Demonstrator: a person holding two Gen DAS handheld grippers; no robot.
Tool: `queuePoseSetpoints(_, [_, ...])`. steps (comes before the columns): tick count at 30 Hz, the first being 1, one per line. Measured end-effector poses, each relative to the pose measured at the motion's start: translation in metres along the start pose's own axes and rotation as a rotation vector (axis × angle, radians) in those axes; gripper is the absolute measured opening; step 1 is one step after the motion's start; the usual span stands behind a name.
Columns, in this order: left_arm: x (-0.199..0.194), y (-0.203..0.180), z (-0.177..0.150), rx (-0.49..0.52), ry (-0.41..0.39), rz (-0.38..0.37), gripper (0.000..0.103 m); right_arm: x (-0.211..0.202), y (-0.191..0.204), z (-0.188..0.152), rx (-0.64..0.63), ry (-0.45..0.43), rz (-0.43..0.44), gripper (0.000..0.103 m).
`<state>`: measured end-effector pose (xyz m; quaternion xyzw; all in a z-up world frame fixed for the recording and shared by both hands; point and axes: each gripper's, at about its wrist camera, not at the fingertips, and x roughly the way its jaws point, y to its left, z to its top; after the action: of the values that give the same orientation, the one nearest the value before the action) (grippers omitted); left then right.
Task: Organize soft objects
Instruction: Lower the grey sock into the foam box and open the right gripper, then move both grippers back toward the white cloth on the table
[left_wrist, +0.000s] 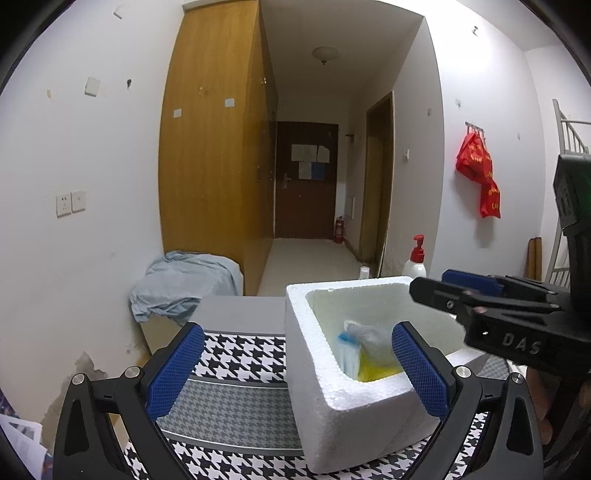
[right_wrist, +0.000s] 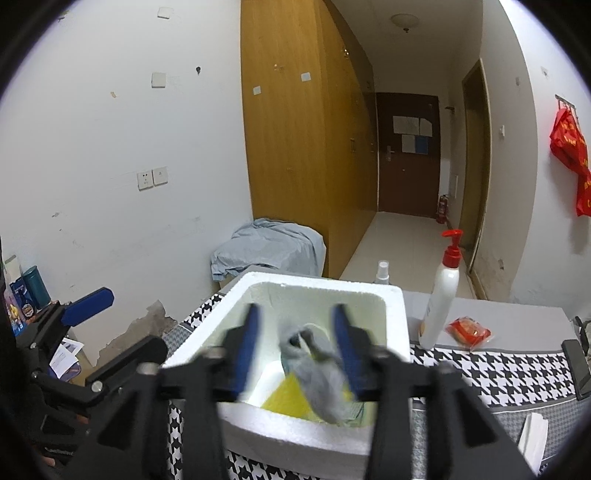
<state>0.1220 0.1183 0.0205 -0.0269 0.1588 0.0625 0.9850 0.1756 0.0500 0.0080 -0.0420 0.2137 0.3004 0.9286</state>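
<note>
Now right tongs gape half-wide, gray cloth loose between; left tongs wide, empty.

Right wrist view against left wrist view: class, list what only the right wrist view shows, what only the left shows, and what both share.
Only the right wrist view shows the red packet beside the pump bottle and the grey cloth between the open right gripper. Only the left wrist view shows a white bunk frame. Both share the foam box, wooden wardrobe, blue sheet and red bag.

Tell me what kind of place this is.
Probably a dormitory room: a tall wooden wardrobe along the wall, a metal bunk-bed frame at the right edge, and a short corridor to the entrance door.
</note>
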Motion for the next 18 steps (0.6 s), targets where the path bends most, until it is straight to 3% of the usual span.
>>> queuePoseSetpoints(8, [-0.002,-0.002,-0.001,0.012,0.008,-0.015,0.102,-0.010,-0.003,-0.001,0.018,-0.020,-0.011,0.060])
queuePoseSetpoints(13, [-0.008,-0.004,-0.002,0.005,-0.001,-0.020,0.102,-0.023,-0.006,-0.002,0.039,-0.047,-0.038,0.085])
queuePoseSetpoints(18, [-0.009,-0.008,0.000,0.001,-0.012,-0.016,0.102,-0.035,-0.014,-0.003,0.043,-0.072,-0.067,0.100])
